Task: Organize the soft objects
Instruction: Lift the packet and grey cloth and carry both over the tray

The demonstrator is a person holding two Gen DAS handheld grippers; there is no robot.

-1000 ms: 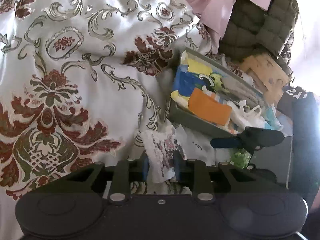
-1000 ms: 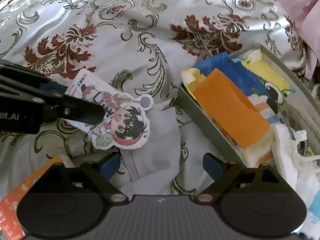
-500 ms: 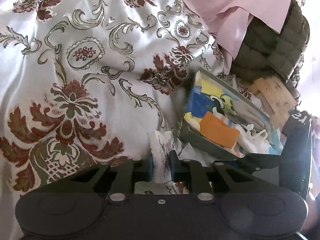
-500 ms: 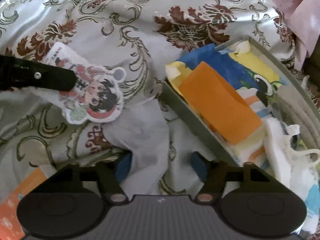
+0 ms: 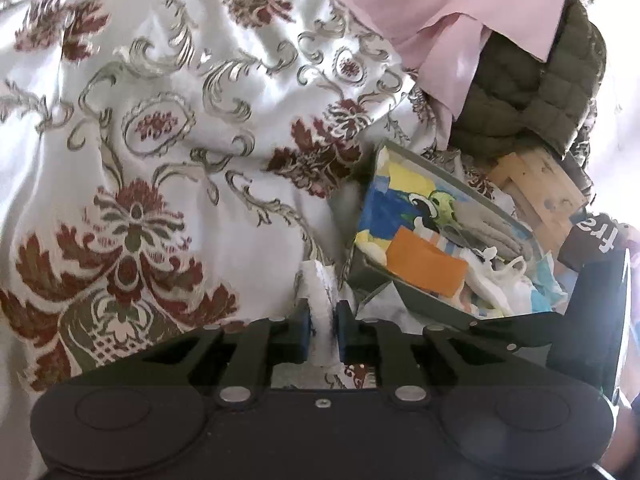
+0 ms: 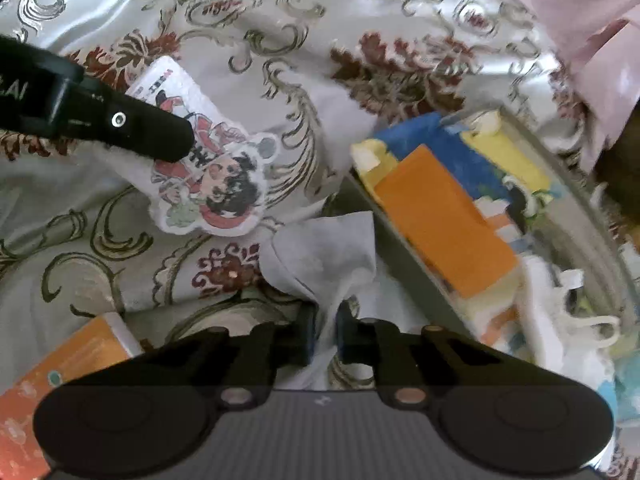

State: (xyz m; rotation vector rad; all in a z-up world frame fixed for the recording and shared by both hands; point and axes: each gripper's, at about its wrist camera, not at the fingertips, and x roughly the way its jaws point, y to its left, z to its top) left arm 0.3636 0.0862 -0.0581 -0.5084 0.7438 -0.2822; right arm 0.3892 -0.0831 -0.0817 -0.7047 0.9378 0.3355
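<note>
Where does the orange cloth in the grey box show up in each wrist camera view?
Left wrist: orange cloth sits right of centre, inside the grey box, beyond the left gripper.
Right wrist: orange cloth lies right of centre, running diagonally.
Shared landmark: the blue and yellow cartoon fabric under it.

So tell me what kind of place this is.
Probably a bedroom: a glossy floral bedspread covers the whole surface, with a pink sheet and a quilted olive jacket heaped behind the storage box.

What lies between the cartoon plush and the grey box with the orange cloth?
In the right wrist view, only patterned bedspread separates the cartoon plush from the grey box. Nearer the camera, the grey cloth fills part of that gap.
</note>
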